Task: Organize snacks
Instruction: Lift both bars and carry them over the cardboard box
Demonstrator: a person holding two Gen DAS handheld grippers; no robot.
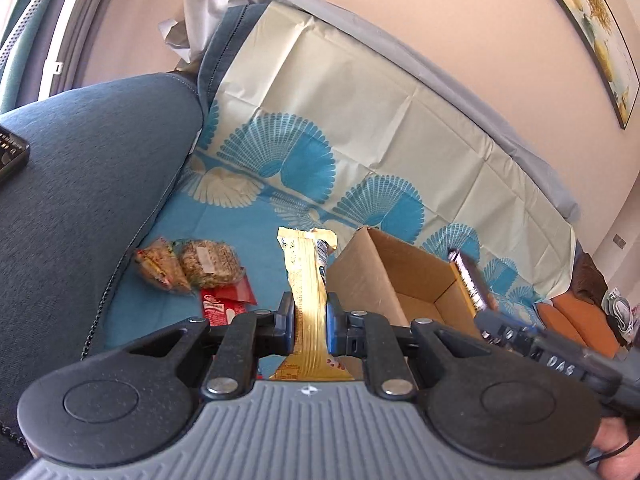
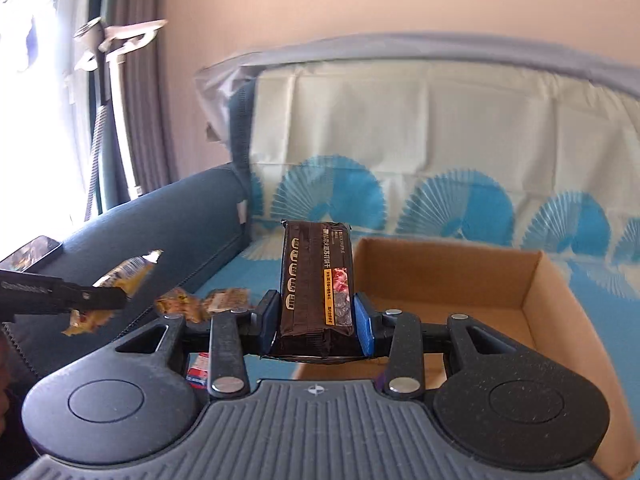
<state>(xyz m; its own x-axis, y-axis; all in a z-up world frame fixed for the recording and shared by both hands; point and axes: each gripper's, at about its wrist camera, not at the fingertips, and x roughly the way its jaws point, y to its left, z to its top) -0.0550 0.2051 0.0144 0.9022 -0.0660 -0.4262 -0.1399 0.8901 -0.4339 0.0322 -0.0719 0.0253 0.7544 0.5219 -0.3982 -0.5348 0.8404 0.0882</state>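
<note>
My left gripper (image 1: 310, 320) is shut on a gold snack bar (image 1: 308, 276), held lengthwise above the blue cloth just left of an open cardboard box (image 1: 360, 276). In the right wrist view the same gold bar (image 2: 124, 276) hangs at the left in the left gripper (image 2: 100, 298). My right gripper (image 2: 316, 314) is shut on a dark brown snack pack (image 2: 316, 276), held over the left side of the cardboard box (image 2: 548, 292). From the left wrist view the brown pack (image 1: 470, 280) shows blurred over the box's right wall. The box looks empty inside.
Two clear-wrapped grain snacks (image 1: 188, 266) and a red packet (image 1: 224, 304) lie on the patterned cloth (image 1: 320, 112) covering a sofa. A blue sofa armrest (image 1: 80, 184) with a phone (image 1: 10, 152) on it is at the left. Orange cushions (image 1: 576, 320) sit far right.
</note>
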